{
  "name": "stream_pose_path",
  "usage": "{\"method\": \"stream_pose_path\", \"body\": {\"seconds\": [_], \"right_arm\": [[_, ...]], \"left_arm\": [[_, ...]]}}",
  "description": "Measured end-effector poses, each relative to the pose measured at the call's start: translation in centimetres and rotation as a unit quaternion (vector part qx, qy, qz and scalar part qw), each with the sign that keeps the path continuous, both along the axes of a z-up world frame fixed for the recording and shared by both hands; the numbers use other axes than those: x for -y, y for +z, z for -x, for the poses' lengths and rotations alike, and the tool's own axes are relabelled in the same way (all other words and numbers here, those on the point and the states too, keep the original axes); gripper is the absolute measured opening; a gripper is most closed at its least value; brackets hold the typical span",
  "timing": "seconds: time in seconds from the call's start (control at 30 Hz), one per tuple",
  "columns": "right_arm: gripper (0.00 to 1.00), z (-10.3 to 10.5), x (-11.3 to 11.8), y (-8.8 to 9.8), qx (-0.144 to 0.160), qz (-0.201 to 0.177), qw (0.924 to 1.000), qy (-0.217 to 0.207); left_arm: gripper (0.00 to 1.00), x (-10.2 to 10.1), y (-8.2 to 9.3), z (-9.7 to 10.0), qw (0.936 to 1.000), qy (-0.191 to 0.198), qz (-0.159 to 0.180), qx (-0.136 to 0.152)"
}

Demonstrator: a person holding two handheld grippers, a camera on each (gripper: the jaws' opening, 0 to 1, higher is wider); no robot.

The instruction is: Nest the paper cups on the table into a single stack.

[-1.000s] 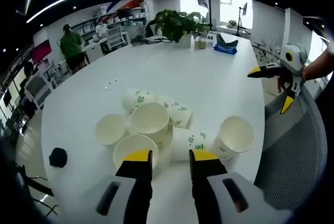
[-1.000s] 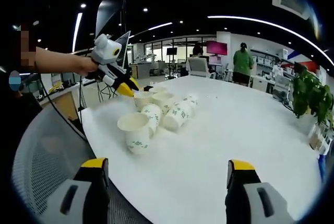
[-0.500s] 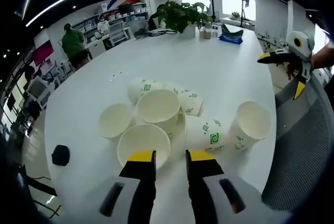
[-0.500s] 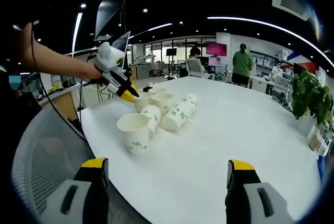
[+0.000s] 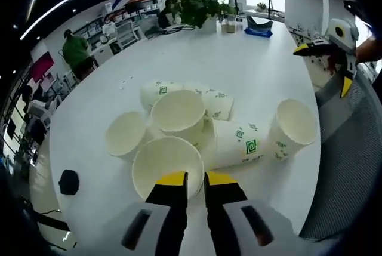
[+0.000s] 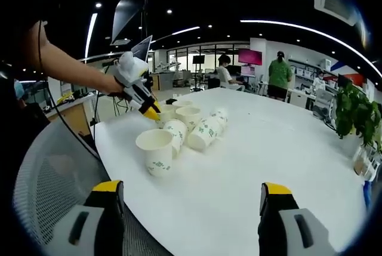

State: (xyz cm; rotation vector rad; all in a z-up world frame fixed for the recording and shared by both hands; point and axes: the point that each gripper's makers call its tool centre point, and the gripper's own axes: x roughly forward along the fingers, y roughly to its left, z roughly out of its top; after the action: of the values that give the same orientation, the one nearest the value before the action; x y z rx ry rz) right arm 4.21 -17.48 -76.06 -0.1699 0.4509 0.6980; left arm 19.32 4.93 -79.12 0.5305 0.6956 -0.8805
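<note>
My left claw (image 5: 194, 178) sits at the rim of the nearest upright cup (image 5: 166, 163), its yellow tips almost together. I judge they are pinching the cup's near wall, but I cannot tell for certain, since the rim hides the contact. My right claw (image 6: 191, 193) hangs spread wide and empty over the near edge of the white desk (image 6: 280, 142), well apart from the cups.

The paper cups are bunched near the desk's edge, none nested yet as far as I can see. In the left gripper view, two more upright cups (image 5: 179, 113) stand just behind the nearest one, touching it or nearly so. Several cups lie on their sides (image 5: 236, 144) among them, and one tilted cup (image 5: 292, 129) sits apart toward the mesh chair (image 5: 346, 166).

The risks from here, as I judge them: thin paper walls crush if I squeeze hard. Lifting this cup could drag its crowded neighbours along. The sideways cups may roll off the close desk edge if bumped. A small black object (image 5: 68, 181) lies on the desk off to the side, clear of the work.
</note>
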Motion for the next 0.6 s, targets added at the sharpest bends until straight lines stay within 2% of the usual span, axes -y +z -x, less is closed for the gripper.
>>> {"method": "stream_pose_path", "body": {"seconds": [0.2,0.37,0.6], "right_arm": [[0.95,0.0,0.0,-0.1,-0.001,0.003,1.0000,0.001],[0.95,0.0,0.1,-0.3,-0.003,0.004,1.0000,0.002],[0.94,0.0,0.0,0.2,0.006,0.002,1.0000,0.000]], "left_arm": [[0.02,-0.4,-0.1,0.2,0.9999,-0.005,-0.009,-0.002],[0.00,-0.5,0.0,0.3,0.9999,-0.009,-0.013,0.004],[0.00,-0.9,0.8,0.4,0.9999,0.012,0.008,0.003]]}}
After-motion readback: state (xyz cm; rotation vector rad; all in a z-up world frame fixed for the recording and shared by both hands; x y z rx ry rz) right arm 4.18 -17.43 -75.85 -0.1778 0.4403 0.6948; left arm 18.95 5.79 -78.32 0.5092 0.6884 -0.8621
